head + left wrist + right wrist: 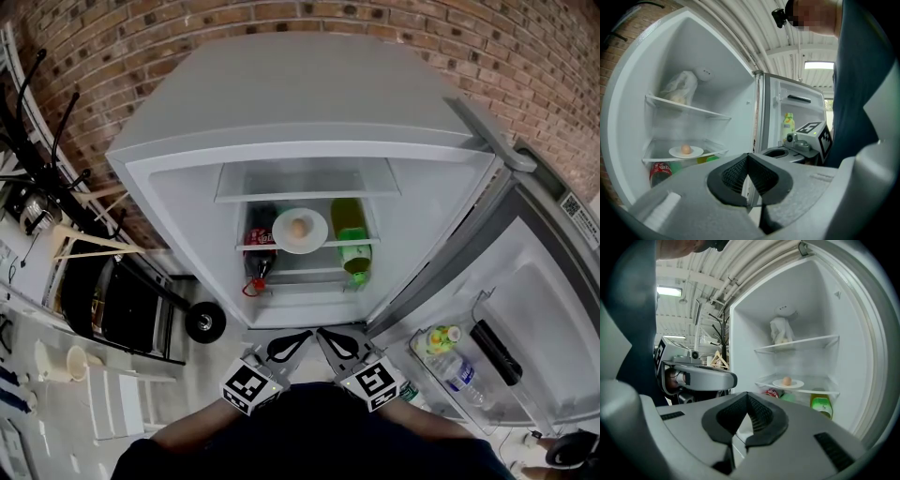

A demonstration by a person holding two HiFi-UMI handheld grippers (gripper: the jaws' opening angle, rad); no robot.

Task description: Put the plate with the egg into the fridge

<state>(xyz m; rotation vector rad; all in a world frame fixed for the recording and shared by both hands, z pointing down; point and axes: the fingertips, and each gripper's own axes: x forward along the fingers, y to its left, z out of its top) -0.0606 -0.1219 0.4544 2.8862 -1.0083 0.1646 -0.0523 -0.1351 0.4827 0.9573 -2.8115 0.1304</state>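
Inspecting the open fridge [169, 202], I find the plate [315, 236] resting flat on the middle shelf [367, 244], towards the far wall, with the egg [299, 226] sitting close to its centre. A cola bottle [259, 251] shows to the plate's left and a green bottle [351, 239] to its right. From the gripper views both appear to stand on the level below the shelf, not touching the plate. On the upper shelf lies a pale wrapped bundle [679, 88], well apart from the plate. I judge the placement itself complete: the plate is inside, level, fully supported and free of any grip. What may be left is the door [553, 309], which stands wide open at the right with bottles in its rack, though the task sentence does not name closing it. The left gripper [292, 343] hangs at the near edge of the scene, in front of the fridge opening and close to my body. Its jaws are pressed fully together with nothing between them and nothing touching them. The right gripper [339, 345] sits just beside it, likewise closed and empty, as its own view confirms. Both tools are well clear of the plate. I note no tilt, spill or overhang on the shelf.
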